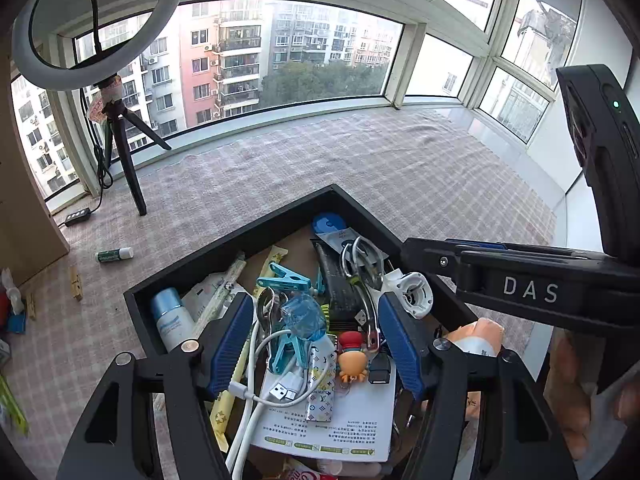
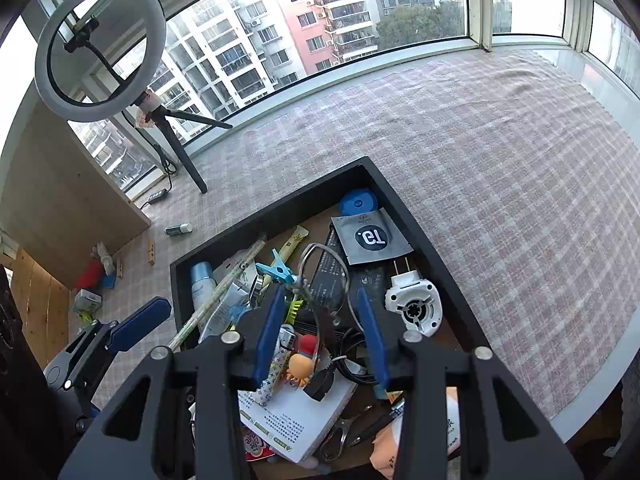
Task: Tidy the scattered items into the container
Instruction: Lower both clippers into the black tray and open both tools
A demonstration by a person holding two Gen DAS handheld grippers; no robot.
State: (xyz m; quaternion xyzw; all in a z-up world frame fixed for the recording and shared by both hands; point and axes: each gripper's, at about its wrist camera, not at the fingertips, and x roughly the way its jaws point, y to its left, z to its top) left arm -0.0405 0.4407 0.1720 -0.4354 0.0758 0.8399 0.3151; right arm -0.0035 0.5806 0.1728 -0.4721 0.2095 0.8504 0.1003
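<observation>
A black box (image 1: 240,236) (image 2: 280,204) stands on the checked cloth, packed with clutter. Inside lie a blue clothes peg (image 1: 288,280), a white cable (image 1: 256,392), an orange toy figure (image 1: 351,356) (image 2: 302,366), a white plug adapter (image 1: 416,294) (image 2: 414,308) and a booklet (image 1: 344,428). My left gripper (image 1: 316,344) hovers open over the box, its pads pressing on nothing. Beside it, my right gripper (image 2: 320,336) is also open above the box and holds nothing. Outside the box, to the left, lie a green-and-white tube (image 1: 114,255) (image 2: 179,229) and wooden pegs (image 1: 76,283) (image 2: 151,252).
A ring light on a black tripod (image 1: 120,140) (image 2: 100,48) stands at the back left by the window. A wooden cabinet (image 2: 68,196) borders the left side, with red and blue small things (image 2: 90,274) at its foot. The checked cloth (image 2: 500,184) stretches right of the box.
</observation>
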